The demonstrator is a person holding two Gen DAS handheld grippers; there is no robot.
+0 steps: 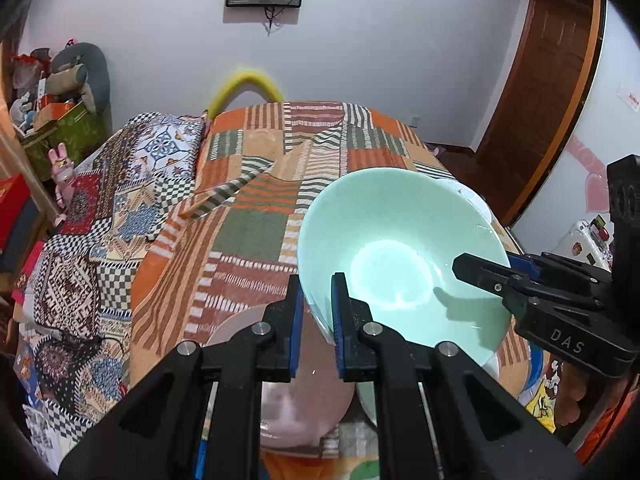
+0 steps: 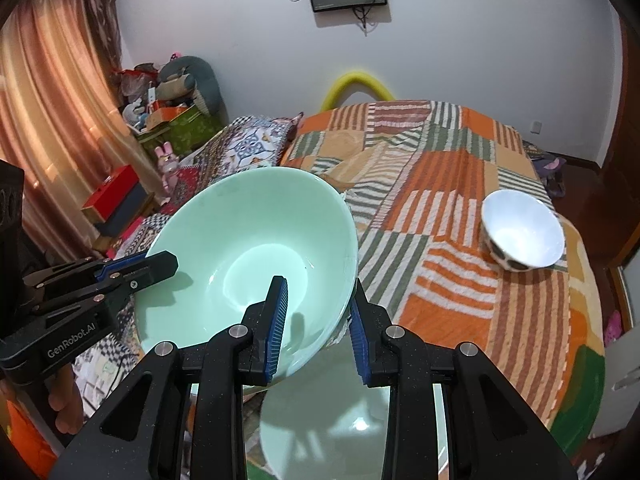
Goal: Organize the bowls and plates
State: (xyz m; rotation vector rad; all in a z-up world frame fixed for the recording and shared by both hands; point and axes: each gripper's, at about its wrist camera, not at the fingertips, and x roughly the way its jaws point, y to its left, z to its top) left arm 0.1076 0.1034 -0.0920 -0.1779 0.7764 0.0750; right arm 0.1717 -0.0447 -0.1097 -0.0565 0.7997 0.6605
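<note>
A large mint green bowl (image 1: 400, 256) (image 2: 256, 256) is held tilted above the patchwork bedspread, gripped by both grippers at opposite sides of its rim. My left gripper (image 1: 318, 320) is shut on the near rim in the left wrist view, one blue pad inside and one outside. It shows at the left (image 2: 160, 266) in the right wrist view. My right gripper (image 2: 318, 332) is shut on the other side of the rim, and shows at the right (image 1: 484, 270) in the left wrist view. Below the bowl lie a mint plate (image 2: 332, 420) and a pinkish plate (image 1: 296, 396).
A white bowl with dark spots (image 2: 522, 236) stands on the striped bedspread (image 2: 440, 208) to the right. Patterned pillows (image 1: 160, 152) lie at the left. Boxes and toys (image 2: 172, 120) crowd the far left corner. A wooden door (image 1: 540, 100) is at the right.
</note>
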